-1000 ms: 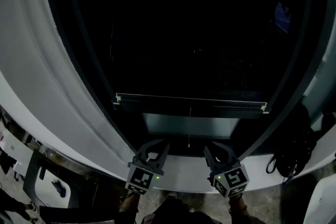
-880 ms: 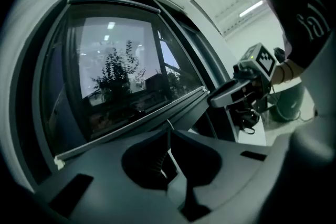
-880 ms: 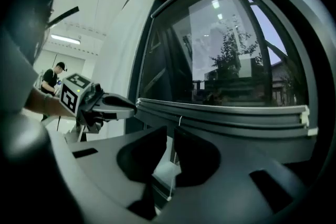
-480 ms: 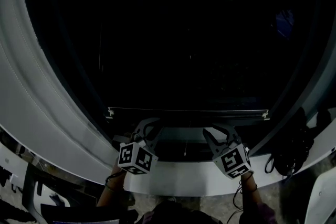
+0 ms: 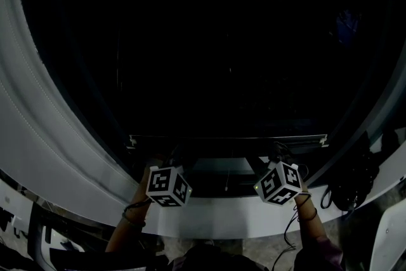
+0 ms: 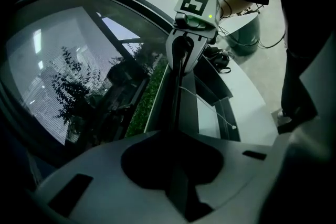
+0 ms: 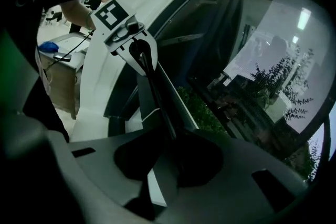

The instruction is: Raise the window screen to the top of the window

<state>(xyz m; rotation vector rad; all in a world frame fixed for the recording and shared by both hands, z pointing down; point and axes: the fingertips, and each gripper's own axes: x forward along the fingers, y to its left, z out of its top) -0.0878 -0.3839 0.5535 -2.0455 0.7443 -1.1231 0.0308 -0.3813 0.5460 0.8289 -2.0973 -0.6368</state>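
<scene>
The window screen's bottom bar (image 5: 228,138) runs across the low part of the dark window. My left gripper (image 5: 171,153) reaches up to the bar's left part, and my right gripper (image 5: 274,152) to its right part. In the left gripper view the bar (image 6: 181,86) passes between the jaws of the left gripper (image 6: 176,131), which are shut on it, and leads on to the right gripper (image 6: 184,50). In the right gripper view the right gripper (image 7: 167,139) is shut on the bar (image 7: 157,86), with the left gripper (image 7: 139,50) at its far end. The screen mesh (image 6: 58,76) shows over the glass.
A thin pull cord (image 5: 226,181) hangs below the bar's middle. The white sill (image 5: 222,216) lies under both grippers. The wide white window frame (image 5: 38,136) curves up the left. A black bag with cables (image 5: 349,181) sits on the sill at the right.
Both grippers have risen from the sill to the screen's bottom bar. Their jaws, open before, are now shut on the bar.
</scene>
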